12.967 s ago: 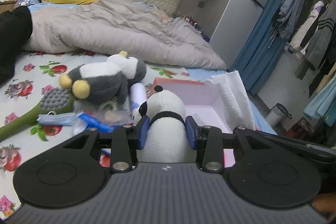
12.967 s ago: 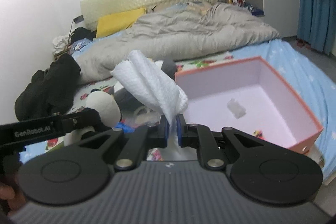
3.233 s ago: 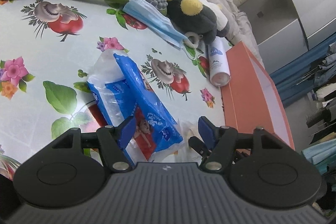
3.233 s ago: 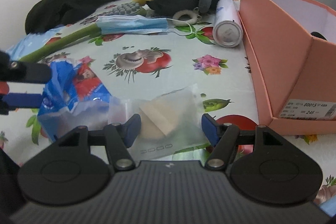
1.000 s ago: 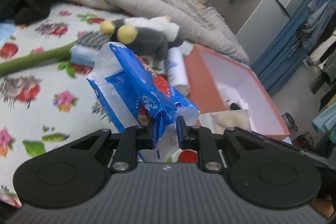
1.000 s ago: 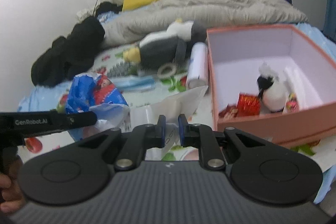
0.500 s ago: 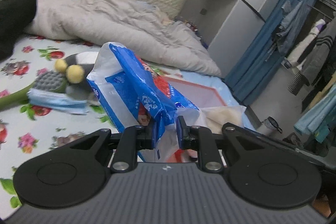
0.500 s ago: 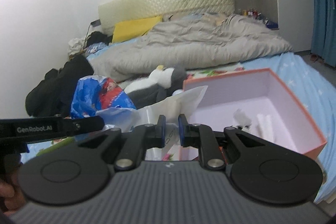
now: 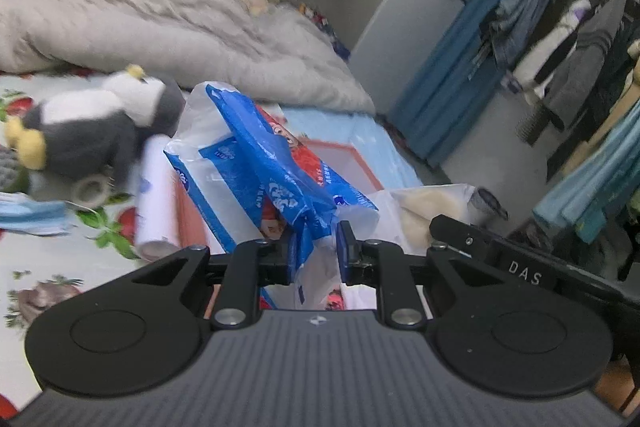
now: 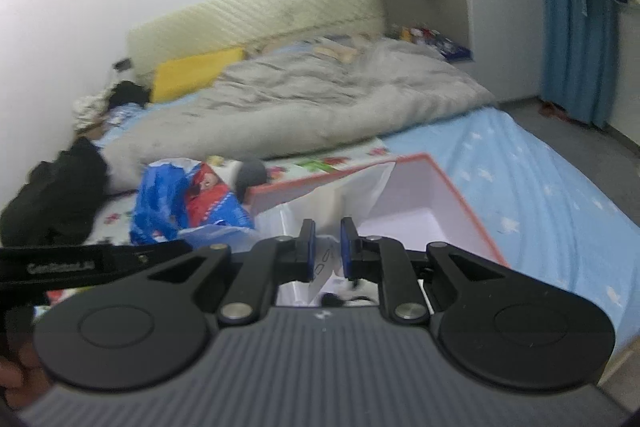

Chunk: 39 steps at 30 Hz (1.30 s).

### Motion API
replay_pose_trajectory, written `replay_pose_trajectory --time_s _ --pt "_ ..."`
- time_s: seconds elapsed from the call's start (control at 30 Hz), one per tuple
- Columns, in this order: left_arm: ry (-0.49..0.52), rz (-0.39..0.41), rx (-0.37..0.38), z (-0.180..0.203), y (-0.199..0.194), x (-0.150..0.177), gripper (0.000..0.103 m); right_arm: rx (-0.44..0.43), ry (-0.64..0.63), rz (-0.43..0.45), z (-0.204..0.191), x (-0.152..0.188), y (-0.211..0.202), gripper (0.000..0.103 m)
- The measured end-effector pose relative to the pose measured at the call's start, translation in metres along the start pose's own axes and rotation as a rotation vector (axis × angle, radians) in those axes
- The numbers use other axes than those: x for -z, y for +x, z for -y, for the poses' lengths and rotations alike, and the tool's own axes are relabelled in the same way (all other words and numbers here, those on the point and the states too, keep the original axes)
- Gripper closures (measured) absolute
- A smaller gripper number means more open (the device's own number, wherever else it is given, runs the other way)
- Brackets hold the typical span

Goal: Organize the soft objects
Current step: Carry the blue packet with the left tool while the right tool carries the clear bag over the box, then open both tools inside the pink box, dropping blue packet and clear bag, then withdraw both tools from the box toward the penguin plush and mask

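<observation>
Both hands are carrying soft packets to the box [image 10: 472,211] on the bed. The left gripper [image 9: 318,247] has its jaws nearly closed, pinching the blue tissue pack [image 9: 260,163], which hangs in the air near the box's left wall. The right gripper [image 10: 326,247], jaws likewise nearly closed, grips a clear pouch [image 10: 344,195] over the box. Next, I judge, each should come above the box's opening and release.

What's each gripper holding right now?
Left gripper: shut on the blue tissue pack.
Right gripper: shut on the clear plastic bag.
</observation>
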State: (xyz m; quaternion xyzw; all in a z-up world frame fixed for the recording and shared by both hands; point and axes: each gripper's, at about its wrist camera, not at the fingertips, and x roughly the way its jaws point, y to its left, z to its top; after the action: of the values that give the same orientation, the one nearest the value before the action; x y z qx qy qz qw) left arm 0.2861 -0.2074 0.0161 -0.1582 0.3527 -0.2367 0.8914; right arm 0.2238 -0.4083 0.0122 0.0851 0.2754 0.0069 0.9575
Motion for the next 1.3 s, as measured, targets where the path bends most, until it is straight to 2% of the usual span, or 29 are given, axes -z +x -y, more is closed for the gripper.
replay_pose_trajectory --time_s 0.2,0.4,0.5,0.57,0.6,0.67,0.93,1.3 --pt "0.003 -0.124 0.02 0.0 0.066 0.005 0.081 0.078 0.057 -0.088 0.043 0.01 0.035 0.087" --pt "-0.005 -0.234 -0.001 -0.008 0.125 0.015 0.081 0.106 0.102 -0.219 0.069 0.03 0.082 0.086" --pt "-0.002 -0.296 -0.019 -0.014 0.152 0.018 0.074 0.119 0.105 -0.285 0.075 0.041 0.103 0.085" --pt "-0.01 -0.321 -0.035 -0.02 0.163 0.023 0.06 0.131 0.106 -0.315 0.079 0.044 0.113 0.075" --pt "-0.011 -0.328 -0.044 -0.021 0.168 0.024 0.049 0.13 0.12 -0.332 0.082 0.047 0.119 0.073" --pt "-0.003 -0.33 -0.057 -0.024 0.177 0.024 0.044 0.118 0.145 -0.345 0.089 0.05 0.125 0.06" --pt "0.006 -0.32 -0.076 -0.03 0.183 0.023 0.041 0.101 0.177 -0.365 0.098 0.056 0.138 0.059" --pt "0.041 -0.259 -0.079 -0.009 0.137 0.016 0.04 0.082 0.168 -0.298 0.088 0.039 0.107 0.059"
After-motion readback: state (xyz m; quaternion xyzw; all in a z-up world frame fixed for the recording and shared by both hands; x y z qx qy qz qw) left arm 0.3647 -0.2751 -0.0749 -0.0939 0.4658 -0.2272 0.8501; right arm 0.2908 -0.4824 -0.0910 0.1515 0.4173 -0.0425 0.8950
